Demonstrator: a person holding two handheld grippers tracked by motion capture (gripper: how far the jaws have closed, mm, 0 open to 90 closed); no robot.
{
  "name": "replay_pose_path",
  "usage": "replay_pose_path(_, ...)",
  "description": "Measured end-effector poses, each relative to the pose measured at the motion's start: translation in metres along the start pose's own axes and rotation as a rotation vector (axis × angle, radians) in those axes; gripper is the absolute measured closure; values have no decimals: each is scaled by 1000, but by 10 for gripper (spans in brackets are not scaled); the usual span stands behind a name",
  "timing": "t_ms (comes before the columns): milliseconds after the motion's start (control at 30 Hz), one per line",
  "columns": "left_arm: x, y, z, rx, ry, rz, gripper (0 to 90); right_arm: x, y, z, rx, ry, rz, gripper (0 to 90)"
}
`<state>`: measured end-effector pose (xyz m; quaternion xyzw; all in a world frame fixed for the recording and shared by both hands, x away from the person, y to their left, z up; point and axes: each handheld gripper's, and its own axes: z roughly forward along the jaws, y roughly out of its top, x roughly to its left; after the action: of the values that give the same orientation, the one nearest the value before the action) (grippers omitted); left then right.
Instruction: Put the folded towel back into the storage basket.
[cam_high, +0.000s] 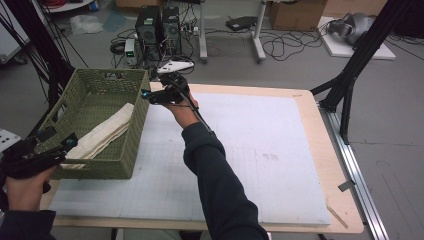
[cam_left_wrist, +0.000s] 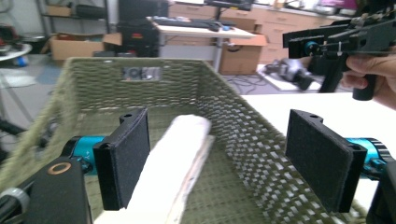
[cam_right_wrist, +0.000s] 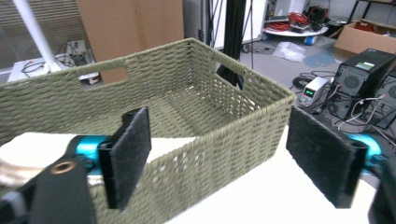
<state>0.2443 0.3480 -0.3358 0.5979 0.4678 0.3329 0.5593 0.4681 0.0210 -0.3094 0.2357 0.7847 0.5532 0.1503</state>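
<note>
Woven basket: olive green, sitting at the table's left edge, with the left claw at its near corner and the right claw at its far right corner.
Cloth: a cream folded roll, lying lengthwise on the basket floor; in the left gripper view it is running up from between the left claw's jaws, closer to the left-hand jaw.
Left claw: released, jaws standing wide apart; it is hovering over the basket's near rim, pointing inward. Nothing is being pinched between the pads; whether the left-hand pad is brushing the cloth, I cannot tell.
Right claw: released too, jaws spread wide; it is hanging just above the basket's far right corner, raised off the table. In the right gripper view one jaw is lying over the basket's inside and the other over the white mat outside, so the wall is sitting between them, untouched.
Hands: the left hand is gripping its tool at the near left corner of the table; the right arm's dark sleeve is reaching diagonally across the mat.
Table: pale wood, showing beyond the mat to the right of both claws.
</note>
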Motion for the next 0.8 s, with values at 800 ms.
replay_pose_path(800, -87, -16, 70, 48, -302, 60, 233, -15, -75, -149, 57, -96, -35, 113)
